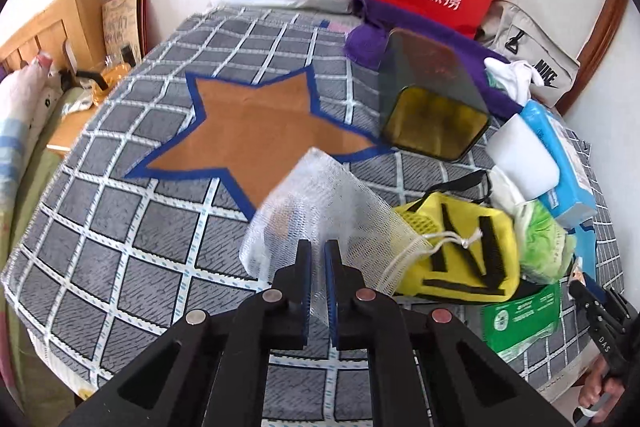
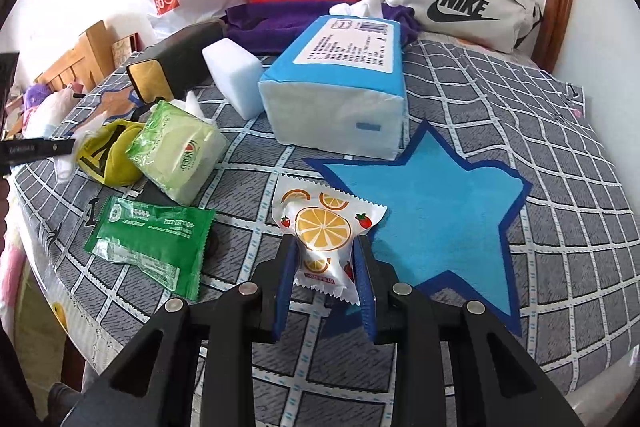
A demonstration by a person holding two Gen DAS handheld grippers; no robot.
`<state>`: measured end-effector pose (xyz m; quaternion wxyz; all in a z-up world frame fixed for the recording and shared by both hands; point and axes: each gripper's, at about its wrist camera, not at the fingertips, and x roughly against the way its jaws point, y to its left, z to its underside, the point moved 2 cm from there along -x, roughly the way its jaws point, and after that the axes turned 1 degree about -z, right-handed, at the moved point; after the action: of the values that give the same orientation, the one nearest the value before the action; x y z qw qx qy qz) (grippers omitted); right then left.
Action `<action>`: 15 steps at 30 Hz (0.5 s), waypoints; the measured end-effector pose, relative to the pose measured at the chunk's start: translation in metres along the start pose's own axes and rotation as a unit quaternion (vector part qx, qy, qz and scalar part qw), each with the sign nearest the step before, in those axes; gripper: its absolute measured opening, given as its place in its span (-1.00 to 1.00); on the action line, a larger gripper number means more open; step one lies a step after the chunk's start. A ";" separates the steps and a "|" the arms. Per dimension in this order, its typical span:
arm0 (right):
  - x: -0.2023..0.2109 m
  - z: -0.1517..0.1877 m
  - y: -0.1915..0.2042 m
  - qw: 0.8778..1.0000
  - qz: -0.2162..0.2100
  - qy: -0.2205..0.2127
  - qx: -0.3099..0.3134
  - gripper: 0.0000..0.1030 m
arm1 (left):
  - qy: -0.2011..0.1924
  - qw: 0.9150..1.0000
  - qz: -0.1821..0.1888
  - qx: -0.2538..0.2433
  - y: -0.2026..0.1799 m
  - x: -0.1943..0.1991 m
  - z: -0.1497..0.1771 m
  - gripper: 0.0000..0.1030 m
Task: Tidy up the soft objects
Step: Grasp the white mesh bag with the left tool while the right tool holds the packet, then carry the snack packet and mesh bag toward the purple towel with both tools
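Left-wrist view: your left tool [image 1: 317, 255] is clamped on a white mesh drawstring pouch [image 1: 320, 211], its pads nearly together through the thin netting. The pouch hangs forward from the tips, its long axis running away from you and slightly leftward, over the grey checked bedspread [image 1: 120, 227]. Directly beyond its far end lies the brown star-shaped mat with blue border [image 1: 260, 123], which I judge to be its likely destination; the move would call for carrying the pouch forward and a little left. The pouch looks limp, translucent and very light, with its cord trailing right toward a yellow fabric pouch with black straps [image 1: 460, 251].

Right-wrist view: your right tool [image 2: 325, 247] is clamped on a white sealed snack packet printed with orange slices [image 2: 324, 227], gripped at its sides, long axis pointing away from you. The light-blue star-shaped mat with dark-blue border [image 2: 436, 211] lies just beside it to the right, the packet's corner overlapping the mat's edge. This hand is the nearer to that mat.
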<state>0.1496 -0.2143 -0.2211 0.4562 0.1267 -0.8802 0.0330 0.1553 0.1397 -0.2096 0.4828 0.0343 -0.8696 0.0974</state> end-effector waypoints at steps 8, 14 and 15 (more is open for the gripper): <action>0.002 0.000 -0.002 1.000 0.008 0.009 0.002 -0.44 | -0.025 0.999 -0.036 -0.014 0.003 -0.013 -0.009 -0.05; 0.001 -0.001 -0.004 1.000 0.004 0.015 -0.003 -0.44 | -0.028 0.997 -0.055 -0.051 -0.004 -0.023 -0.013 0.28; 0.000 -0.002 -0.005 1.000 0.001 0.016 -0.007 -0.44 | -0.032 0.997 -0.053 -0.050 -0.003 -0.023 -0.013 0.00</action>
<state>0.1523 -0.2189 -0.2206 0.4712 0.1225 -0.8730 0.0295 0.1785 0.1386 -0.2218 0.4604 0.0593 -0.8853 0.0274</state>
